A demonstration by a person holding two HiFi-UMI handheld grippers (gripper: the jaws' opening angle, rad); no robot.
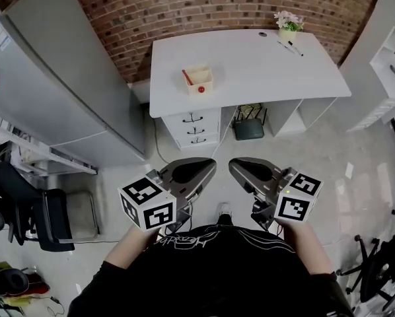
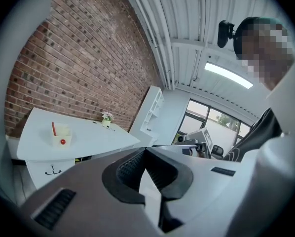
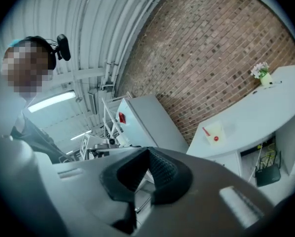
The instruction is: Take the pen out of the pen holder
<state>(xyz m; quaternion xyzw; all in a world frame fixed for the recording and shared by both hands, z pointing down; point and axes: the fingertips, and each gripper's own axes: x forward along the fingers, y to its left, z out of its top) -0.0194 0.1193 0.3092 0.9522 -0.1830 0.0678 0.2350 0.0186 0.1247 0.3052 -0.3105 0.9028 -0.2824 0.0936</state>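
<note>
A cream pen holder (image 1: pixel 199 81) stands on the white desk (image 1: pixel 250 71) far ahead, with a red pen (image 1: pixel 187 76) leaning in it and a red dot on its front. Both grippers are held close to the person's body, well short of the desk. My left gripper (image 1: pixel 209 164) is shut with nothing in it, and so is my right gripper (image 1: pixel 233 164). The left gripper view shows the pen holder (image 2: pixel 62 135) small beyond the closed jaws of the left gripper (image 2: pixel 145 150). In the right gripper view the pen holder (image 3: pixel 214 132) lies far past the right gripper (image 3: pixel 147 149).
A small flower pot (image 1: pixel 288 26) and a loose pen (image 1: pixel 291 47) sit at the desk's far right. Drawers (image 1: pixel 196 127) and a black box (image 1: pixel 249 129) are under the desk. A grey cabinet (image 1: pixel 59 78) stands left, a black chair (image 1: pixel 32 216) lower left, white shelves (image 1: pixel 389 65) right.
</note>
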